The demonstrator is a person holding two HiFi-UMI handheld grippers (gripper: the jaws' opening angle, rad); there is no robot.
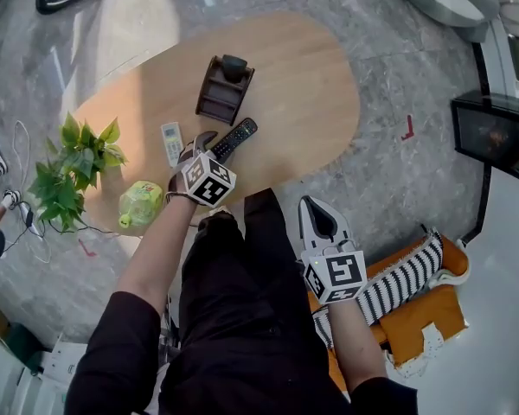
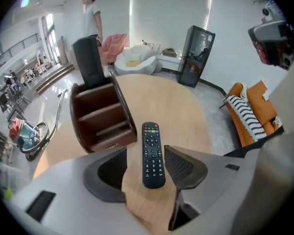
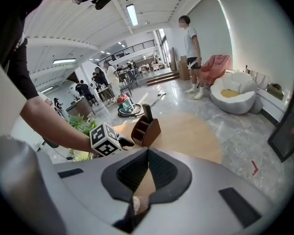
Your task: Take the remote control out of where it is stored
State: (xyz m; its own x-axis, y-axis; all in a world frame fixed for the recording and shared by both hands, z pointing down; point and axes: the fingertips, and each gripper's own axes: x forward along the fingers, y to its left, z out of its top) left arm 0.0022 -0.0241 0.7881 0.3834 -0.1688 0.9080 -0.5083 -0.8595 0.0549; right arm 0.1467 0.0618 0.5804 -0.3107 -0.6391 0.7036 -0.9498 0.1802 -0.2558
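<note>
Nearest, over the person's lap and well short of the table, the white right gripper (image 1: 318, 219) hangs with its jaws pressed together on nothing. It seems parked out of the way, since this job needs only one tool. Farther out, the white left gripper (image 1: 201, 145) points steeply down at the near part of the oval light-wood tabletop (image 1: 316, 85), its jaws spread apart. The slim black remote control with coloured top buttons (image 2: 152, 146) lies flat on the wood between those jaws, with a gap on each side, so neither pad presses it. It sits just on the near side of the dark brown wooden stepped holder (image 2: 100, 116) and outside it, so the removal looks as good as done. It lies face up and lengthwise to the jaws, which would make it easy to grip.

The holder's two nearer compartments are bare. Its farthest, tallest slot holds a dark flat slab (image 2: 88, 62) standing upright, possibly another handset, though I cannot tell. Left of the black remote lies a small white remote (image 1: 171, 142), with a green container (image 1: 141, 203) and a leafy green plant (image 1: 69, 167) at the near left.
</note>
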